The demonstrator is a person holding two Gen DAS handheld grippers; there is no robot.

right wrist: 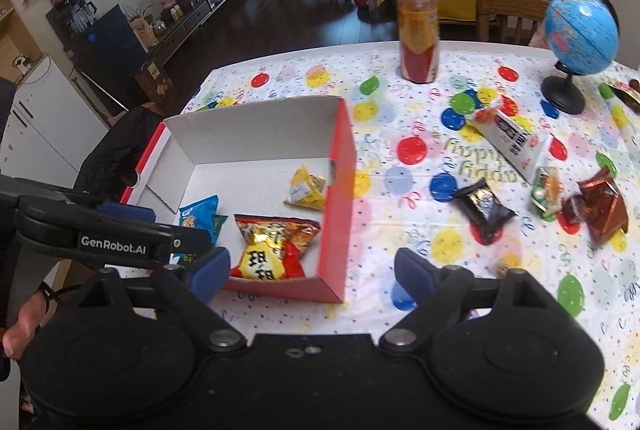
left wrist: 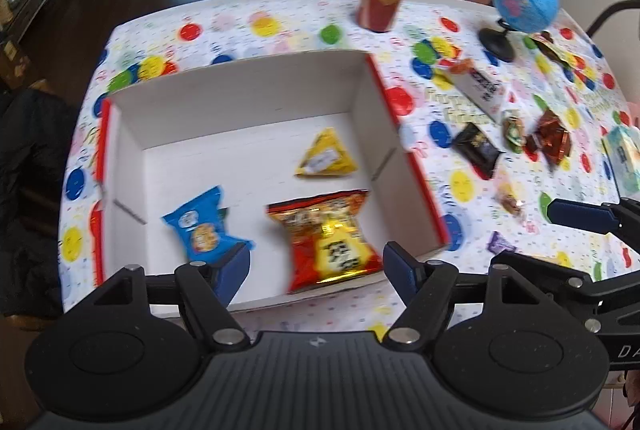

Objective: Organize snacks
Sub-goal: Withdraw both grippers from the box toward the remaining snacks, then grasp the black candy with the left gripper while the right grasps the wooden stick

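Three snack packs lie in the open box (left wrist: 244,101), L to R: blue pack (left wrist: 204,226) at 7 o'clock, red-gold pack (left wrist: 332,242) at 5 o'clock, yellow triangular pack (left wrist: 326,159) toward 2 o'clock. Left gripper (left wrist: 316,266) hangs above the box's near edge, jaws spread, nothing between. Right gripper (right wrist: 312,270) is over the box's near-right corner, jaws spread wide, empty. Loose snacks on the tablecloth (right wrist: 400,109) R of box: black pack (right wrist: 482,209), white carton (right wrist: 516,145), brown-red pack (right wrist: 604,207). Bottle (right wrist: 418,33) at 12 o'clock, globe (right wrist: 580,33) at 1 o'clock.
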